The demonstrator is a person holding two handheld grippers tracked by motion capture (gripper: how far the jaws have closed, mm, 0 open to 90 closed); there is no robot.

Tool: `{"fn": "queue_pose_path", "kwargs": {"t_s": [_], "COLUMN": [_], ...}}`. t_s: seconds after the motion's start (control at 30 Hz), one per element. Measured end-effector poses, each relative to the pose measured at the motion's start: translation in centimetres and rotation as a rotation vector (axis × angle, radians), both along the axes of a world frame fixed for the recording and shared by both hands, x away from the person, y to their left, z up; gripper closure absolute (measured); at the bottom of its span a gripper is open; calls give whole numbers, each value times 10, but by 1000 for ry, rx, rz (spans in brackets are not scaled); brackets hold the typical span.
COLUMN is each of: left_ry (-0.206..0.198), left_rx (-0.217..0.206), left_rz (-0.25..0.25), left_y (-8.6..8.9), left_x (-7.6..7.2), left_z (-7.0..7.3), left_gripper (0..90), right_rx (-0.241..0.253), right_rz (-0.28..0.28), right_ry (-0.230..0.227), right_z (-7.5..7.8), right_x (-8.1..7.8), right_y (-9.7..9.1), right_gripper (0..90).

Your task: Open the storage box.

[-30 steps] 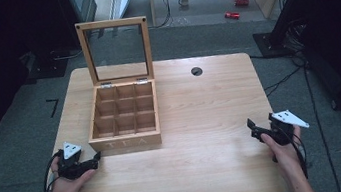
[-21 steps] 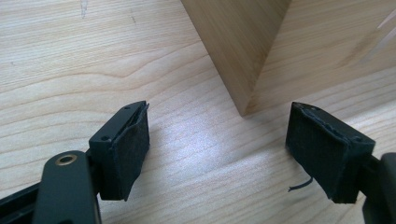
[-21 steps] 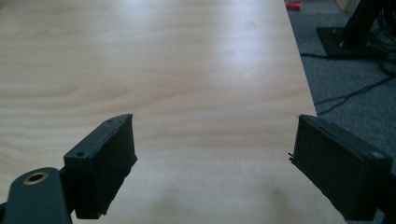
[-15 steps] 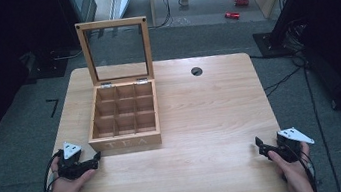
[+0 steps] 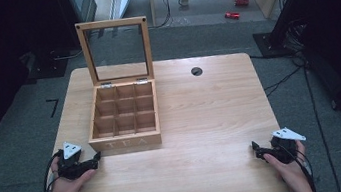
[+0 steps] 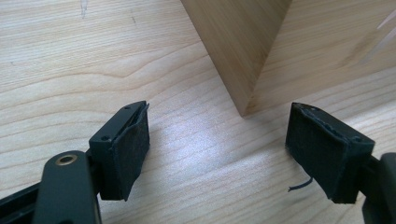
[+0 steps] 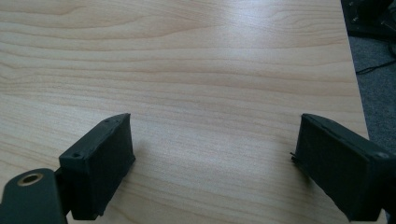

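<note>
Wooden tea box (image 5: 125, 120) sits left of centre on the worktop (image 5: 212, 120), lid up, all 9 compartments empty — looks like nothing's started. Left hand-held gripper (image 5: 97, 157) rests just off its front-left corner, jaws wide, holding nothing; right hand-held gripper (image 5: 255, 145) is well apart, equally wide and empty.

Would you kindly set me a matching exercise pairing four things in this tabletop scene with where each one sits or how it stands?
Things:
1. square wooden tea box
2. glass-paned wooden lid
3. left gripper
4. right gripper

Places or states:
A. standing upright, hinged open
B. jaws open, beside the box's front corner
C. left half of the light wooden table, nine empty compartments
D. jaws open, near the table's right front edge

Pairs: 1-C, 2-A, 3-B, 4-D
</note>
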State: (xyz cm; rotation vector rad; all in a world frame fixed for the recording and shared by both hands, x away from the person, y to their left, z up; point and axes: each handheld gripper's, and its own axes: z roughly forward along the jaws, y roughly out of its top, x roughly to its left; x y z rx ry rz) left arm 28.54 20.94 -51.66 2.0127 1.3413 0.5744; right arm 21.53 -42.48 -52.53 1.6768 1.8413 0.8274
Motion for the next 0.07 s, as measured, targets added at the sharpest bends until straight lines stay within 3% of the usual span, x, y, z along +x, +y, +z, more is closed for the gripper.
{"fn": "queue_pose_path", "kwargs": {"t_s": [0.07], "left_ry": [0], "left_rx": [0], "left_rz": [0], "left_y": [0], "left_x": [0], "left_z": [0], "left_gripper": [223], "right_rx": [0], "right_rz": [0], "right_ry": [0], "right_z": [0], "right_x": [0], "right_y": [0], "right_gripper": [108]}}
